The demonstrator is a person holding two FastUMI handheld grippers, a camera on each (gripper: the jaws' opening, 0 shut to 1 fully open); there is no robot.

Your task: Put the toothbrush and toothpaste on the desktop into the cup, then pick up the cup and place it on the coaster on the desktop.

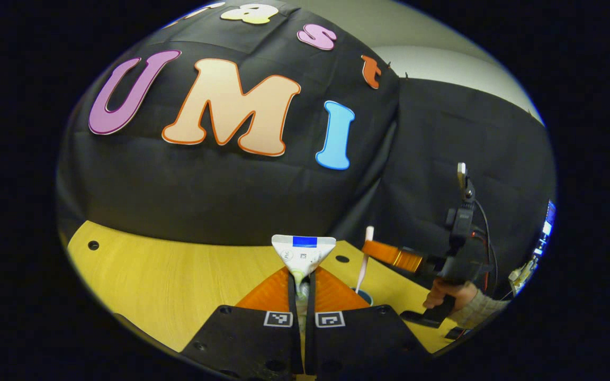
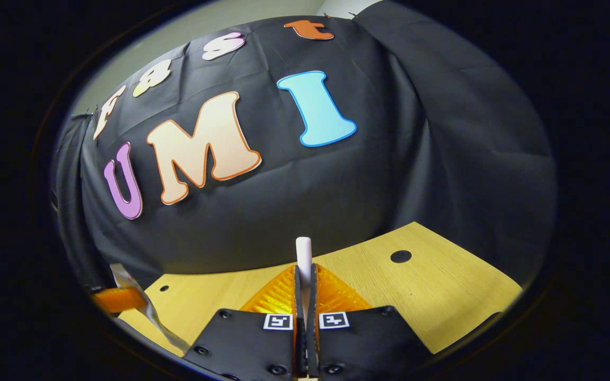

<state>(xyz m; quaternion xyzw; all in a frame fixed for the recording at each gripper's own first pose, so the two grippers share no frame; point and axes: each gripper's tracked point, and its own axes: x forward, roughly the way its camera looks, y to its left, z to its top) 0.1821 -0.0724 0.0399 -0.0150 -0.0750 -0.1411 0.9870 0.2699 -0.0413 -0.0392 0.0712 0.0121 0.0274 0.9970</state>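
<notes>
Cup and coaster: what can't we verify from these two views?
- Cup: left gripper view, just a sliver of rim shows behind the left hand-held gripper; contents hidden.
- Toothbrush: lower end hidden at that rim; whether it is inside, cannot tell. In the right gripper view, the right hand-held gripper covers all but its tip.
- Toothpaste: cap end hidden between the fingers.
- Coaster: cannot make out.

open bare desktop (image 1: pixel 167 275) across lower left of the left gripper view; at lower right, blocked by right gripper (image 1: pixel 384 253), toothbrush (image 1: pixel 364 259), cup (image 1: pixel 364 296).
</notes>
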